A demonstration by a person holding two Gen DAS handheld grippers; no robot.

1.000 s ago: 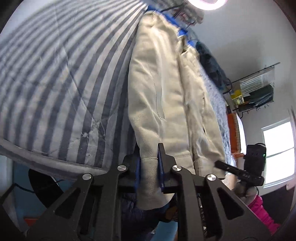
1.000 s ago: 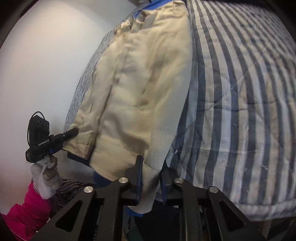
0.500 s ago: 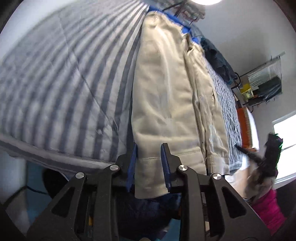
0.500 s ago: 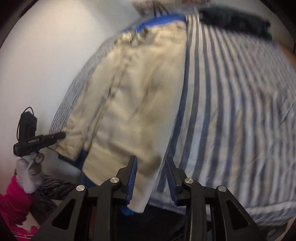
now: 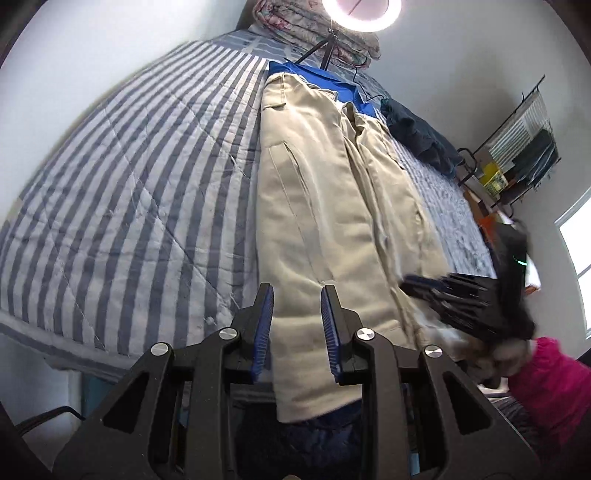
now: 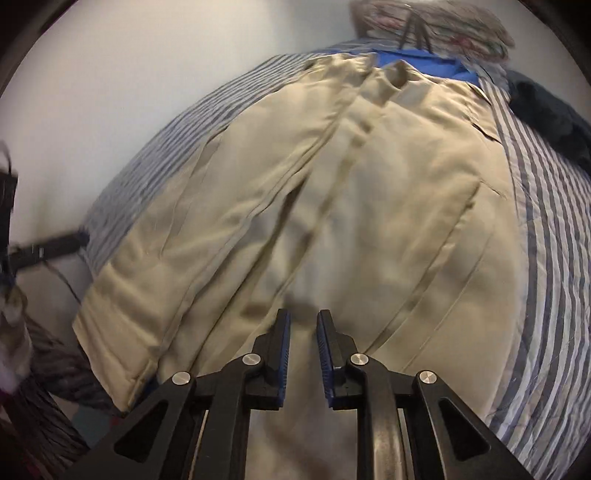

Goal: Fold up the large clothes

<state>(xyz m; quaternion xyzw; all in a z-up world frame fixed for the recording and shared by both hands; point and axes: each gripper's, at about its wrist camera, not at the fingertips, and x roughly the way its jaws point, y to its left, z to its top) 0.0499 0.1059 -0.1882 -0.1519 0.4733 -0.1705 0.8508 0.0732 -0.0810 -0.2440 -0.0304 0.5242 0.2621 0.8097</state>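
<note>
A pair of beige cotton trousers (image 5: pixel 317 206) lies lengthwise on the bed's blue-and-white striped quilt (image 5: pixel 122 192), hems hanging over the near edge, on top of a bright blue cloth (image 5: pixel 325 79). The left tool (image 5: pixel 297 295) stands released above one leg's hem, nothing pinched. The right tool (image 6: pixel 303 322) (blurred in the left view) hovers over the trousers' middle; its jaws have just been closing, with nothing between them.

A blue-and-white striped quilt (image 5: pixel 147 206) covers the bed; a folded floral blanket (image 5: pixel 317 33) lies at its far end beneath a ring light (image 5: pixel 360 14), a dark garment (image 5: pixel 421 136) is heaped near the bed's right edge, with a wire rack (image 5: pixel 524 147) beyond it
</note>
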